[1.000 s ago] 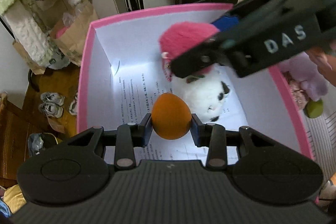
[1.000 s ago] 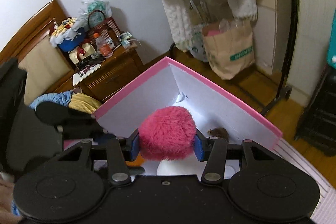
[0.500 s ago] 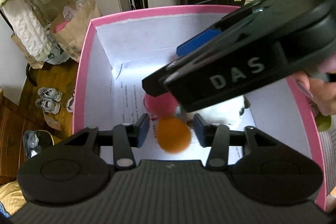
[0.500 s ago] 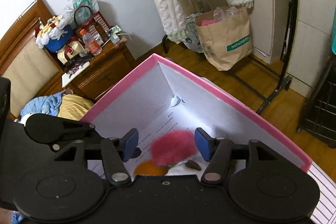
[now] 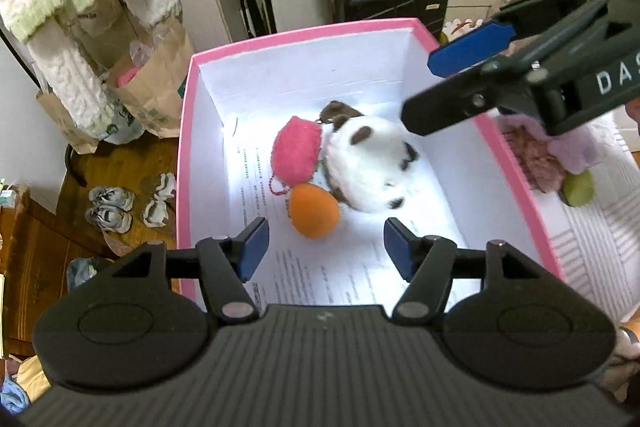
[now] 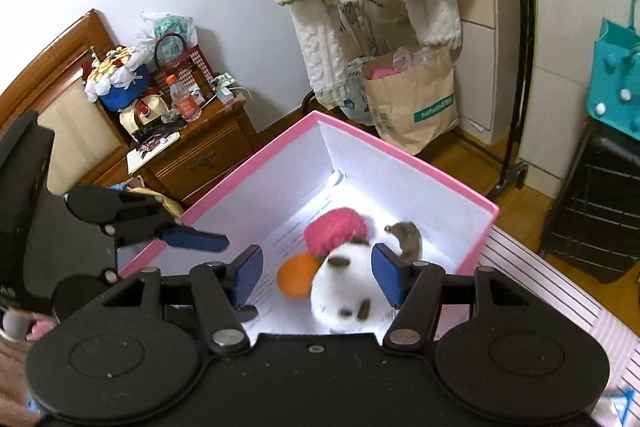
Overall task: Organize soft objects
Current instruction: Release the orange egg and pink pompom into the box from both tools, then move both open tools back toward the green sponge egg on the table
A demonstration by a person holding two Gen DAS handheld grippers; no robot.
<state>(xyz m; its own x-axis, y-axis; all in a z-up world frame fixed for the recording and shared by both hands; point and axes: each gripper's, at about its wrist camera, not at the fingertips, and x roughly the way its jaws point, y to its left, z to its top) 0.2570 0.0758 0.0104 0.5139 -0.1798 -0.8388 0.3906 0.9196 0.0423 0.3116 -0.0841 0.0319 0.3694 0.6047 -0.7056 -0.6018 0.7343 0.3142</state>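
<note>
With three toys lying in the pink box (image 5: pixel 186 131), the leftover purple plush (image 5: pixel 576 157) sits just outside its right wall, nearer the right gripper (image 6: pixel 316 277) than the left gripper (image 5: pixel 326 247), both spread wide and empty.

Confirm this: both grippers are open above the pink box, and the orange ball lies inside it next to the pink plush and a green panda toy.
One detail is wrong: the panda toy is white with dark patches, not green, as the left wrist view shows. The rest holds: left gripper and right gripper are open, orange ball beside pink plush in the pink box.

Green ball (image 5: pixel 577 188) outside box (image 5: pixel 516 183): partly hidden, perhaps plush.
</note>
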